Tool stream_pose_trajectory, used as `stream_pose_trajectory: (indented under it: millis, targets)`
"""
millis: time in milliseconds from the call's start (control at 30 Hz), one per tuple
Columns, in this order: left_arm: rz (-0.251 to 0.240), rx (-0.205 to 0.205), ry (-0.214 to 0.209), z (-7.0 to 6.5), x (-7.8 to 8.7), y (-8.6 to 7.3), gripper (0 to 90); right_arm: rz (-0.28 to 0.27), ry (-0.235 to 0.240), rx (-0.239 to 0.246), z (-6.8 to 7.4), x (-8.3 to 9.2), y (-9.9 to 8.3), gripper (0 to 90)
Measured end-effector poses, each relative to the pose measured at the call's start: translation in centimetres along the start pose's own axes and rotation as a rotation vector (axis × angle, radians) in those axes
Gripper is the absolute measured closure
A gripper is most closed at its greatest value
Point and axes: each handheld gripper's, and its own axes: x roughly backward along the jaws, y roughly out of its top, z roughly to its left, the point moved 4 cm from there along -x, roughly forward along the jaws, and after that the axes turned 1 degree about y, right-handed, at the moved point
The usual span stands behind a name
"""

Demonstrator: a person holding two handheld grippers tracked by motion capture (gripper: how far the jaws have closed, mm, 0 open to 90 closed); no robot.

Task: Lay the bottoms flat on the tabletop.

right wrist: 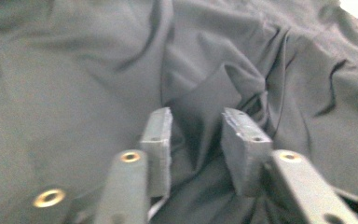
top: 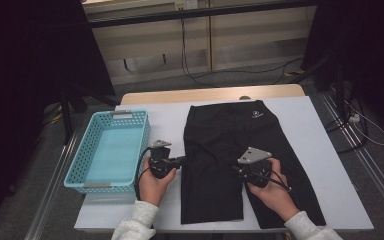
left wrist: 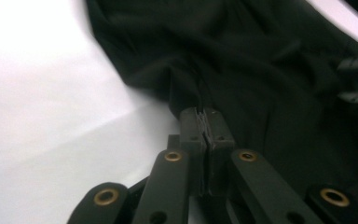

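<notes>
By the bench's left edge the empty turquoise perforated plastic basket (top: 111, 150) waits. Your left gripper (left wrist: 207, 122) pinches the left hem of the black stretch-fabric shorts (top: 235, 150), spread mid-bench; your right gripper (right wrist: 196, 140), jaws spread, straddles a fold, likely readying a fold.

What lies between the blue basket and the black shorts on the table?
In the high view, the left gripper and the hand holding it lie between the basket and the shorts; behind them the white table is bare.
</notes>
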Motion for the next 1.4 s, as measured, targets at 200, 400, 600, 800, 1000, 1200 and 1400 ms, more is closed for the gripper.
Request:
stream_pose_trajectory:
  millis: [200,400,600,800,1000,1200,1400]
  targets:
    - [-0.009,-0.004,0.037,0.8,0.5,-0.5,52.8,-0.036,0.006,0.038,1.4,1.1,1.0,51.8]
    - [0.029,-0.023,0.061,0.9,0.7,-1.0,48.1,-0.028,0.107,0.046,3.0,1.2,1.1,55.3]
    - [0.089,0.024,0.000,0.5,0.8,-1.4,82.4,-0.024,0.253,0.085,5.8,0.3,0.7,52.3]
    - [0.120,0.045,0.006,0.5,1.5,-1.4,89.3,0.001,0.329,0.106,7.3,-0.5,0.3,49.8]
    - [0.085,0.058,0.009,0.4,2.5,-0.9,89.4,0.013,0.374,0.108,7.6,-0.1,0.0,55.6]
    - [0.130,0.046,0.000,0.2,1.6,-1.9,89.0,0.038,0.453,0.145,7.2,0.7,-0.6,67.3]
    - [0.110,0.044,0.002,0.1,1.6,-1.7,88.6,-0.015,0.459,0.137,8.1,0.8,0.1,53.3]
